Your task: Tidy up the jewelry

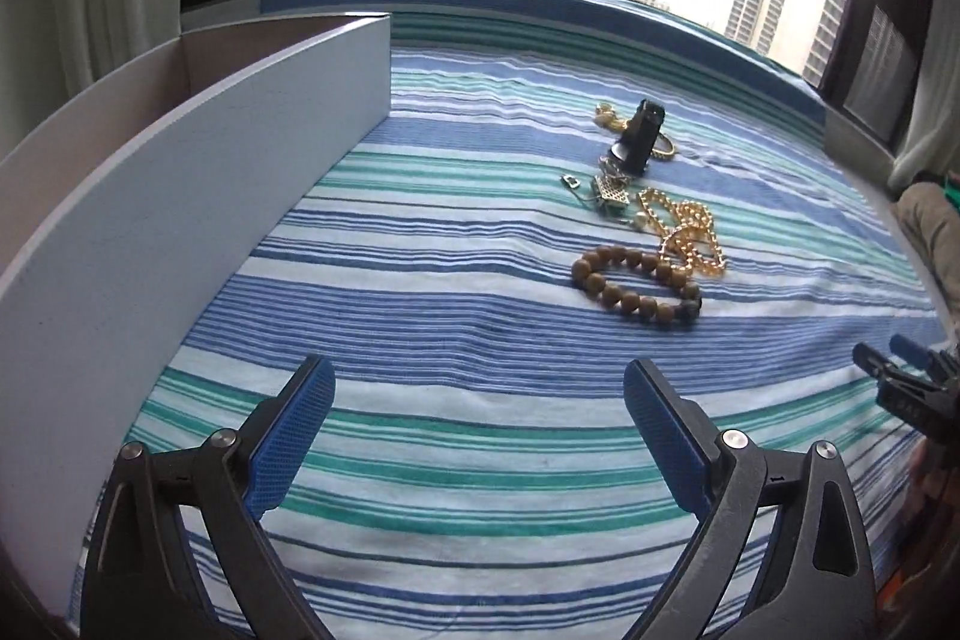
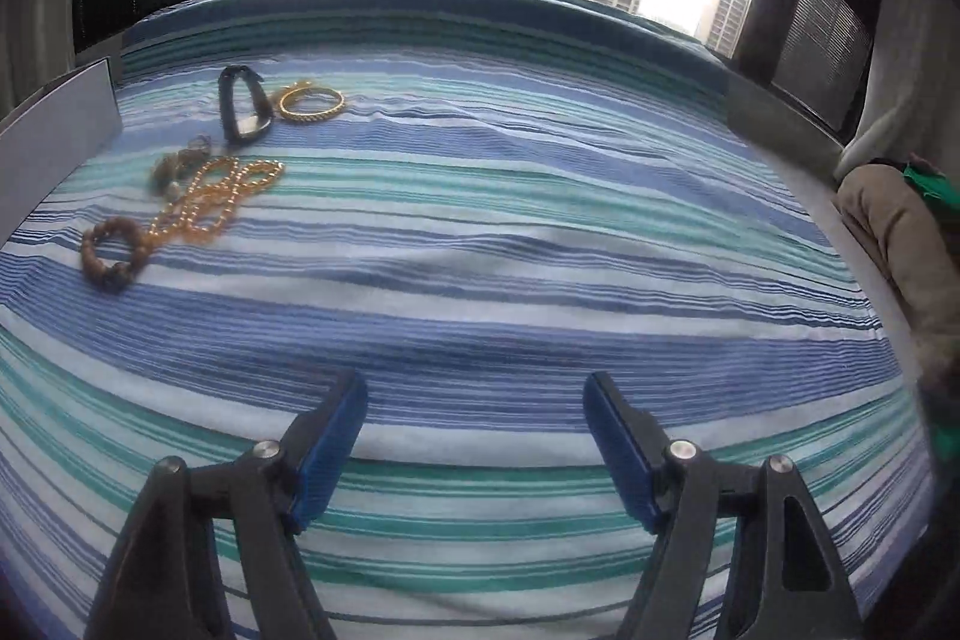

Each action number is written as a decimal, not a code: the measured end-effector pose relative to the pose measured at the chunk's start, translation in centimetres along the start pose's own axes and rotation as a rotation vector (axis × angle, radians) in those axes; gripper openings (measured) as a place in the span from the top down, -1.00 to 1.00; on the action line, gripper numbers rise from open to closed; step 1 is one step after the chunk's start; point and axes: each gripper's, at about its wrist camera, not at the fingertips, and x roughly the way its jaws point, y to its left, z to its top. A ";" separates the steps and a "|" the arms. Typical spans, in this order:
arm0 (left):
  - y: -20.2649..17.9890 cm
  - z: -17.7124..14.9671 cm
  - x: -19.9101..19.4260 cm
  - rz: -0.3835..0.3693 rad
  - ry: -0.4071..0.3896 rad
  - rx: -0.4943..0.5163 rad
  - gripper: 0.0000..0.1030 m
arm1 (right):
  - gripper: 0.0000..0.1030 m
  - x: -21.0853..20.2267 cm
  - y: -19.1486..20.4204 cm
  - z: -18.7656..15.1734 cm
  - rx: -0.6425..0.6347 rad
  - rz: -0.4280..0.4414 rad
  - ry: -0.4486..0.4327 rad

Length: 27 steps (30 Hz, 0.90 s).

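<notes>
The jewelry (image 1: 645,214) is gathered in one loose cluster on the striped bedspread (image 1: 480,340), toward the far side of the bed and nearer the window edge than the near edge; nothing has yet been moved into the box (image 1: 180,196), so the task is judged to be at its start.

The bed is taken up mostly by bare striped cloth, which leaves open room for both tools to approach. The grey-white box is stood along the bed's left edge, its long wall facing the cluster and its top open, presumably so that pieces can be lowered in from the right.

Within the cluster, the gold chain (image 1: 690,235) is heaped in loops, touching the wooden bead bracelet (image 1: 636,289), which is laid flat at the near end. Beyond these a black strap-like piece (image 1: 639,136) is propped upright, with a gold bangle (image 2: 312,103) just beside it at the far end. Small silver pieces (image 1: 606,199) are scattered between the strap and the chain; their kind cannot be told.

The left gripper (image 1: 480,400) is held low over the near part of the bed, jaws spread wide and holding nothing, pointed between box and cluster. The right gripper (image 2: 474,406) is likewise held with jaws apart and empty, well away from the cluster. The bead bracelet, lying nearest and apart from the tangle, is judged the easiest first pick.
</notes>
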 end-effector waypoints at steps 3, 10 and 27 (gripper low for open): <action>-0.5 -0.2 1.3 0.020 0.001 0.047 -0.89 | -0.47 0.8 -1.3 -0.5 0.049 0.028 0.038; 0.1 -0.3 3.5 0.011 0.092 0.027 -0.89 | -0.58 1.5 -2.2 -0.7 0.120 0.085 0.074; -0.6 -0.6 4.3 0.058 0.138 0.066 -0.99 | -0.60 1.5 -2.1 -0.9 0.116 0.081 0.076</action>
